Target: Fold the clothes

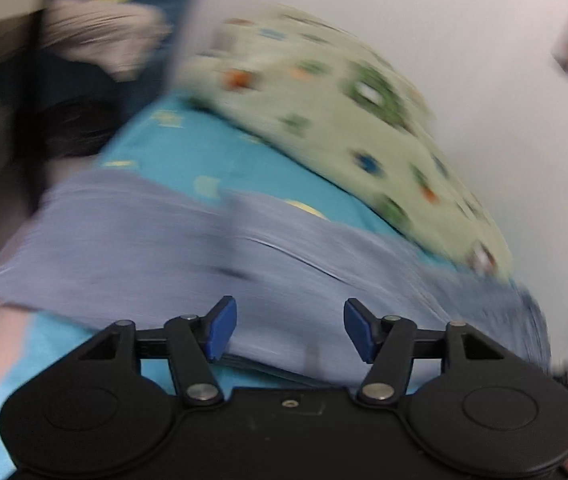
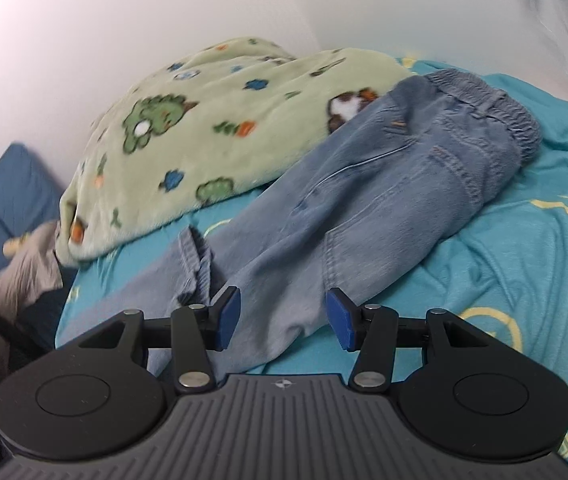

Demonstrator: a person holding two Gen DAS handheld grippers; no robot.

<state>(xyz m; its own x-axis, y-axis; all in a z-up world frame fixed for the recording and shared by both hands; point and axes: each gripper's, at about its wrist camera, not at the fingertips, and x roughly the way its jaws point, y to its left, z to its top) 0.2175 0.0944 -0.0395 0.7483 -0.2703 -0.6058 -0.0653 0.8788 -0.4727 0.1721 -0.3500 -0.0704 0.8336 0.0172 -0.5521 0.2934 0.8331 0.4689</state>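
Lying on teal bedsheet (image 2: 524, 264), w/ green fleece blanket (image 2: 187, 128) behind: light denim jeans (image 2: 364, 200), long axis near-left to far-right, elastic waistband (image 2: 496, 108) far end, leg cuffs (image 2: 195, 264) nearest. Legs look roughly stacked lengthwise; stage unclear, maybe halving cuffs-to-waist next. Right gripper (image 2: 281, 316) wide, empty, at cuffs. Left gripper (image 1: 290, 328) wide, empty, over denim; view blurred.
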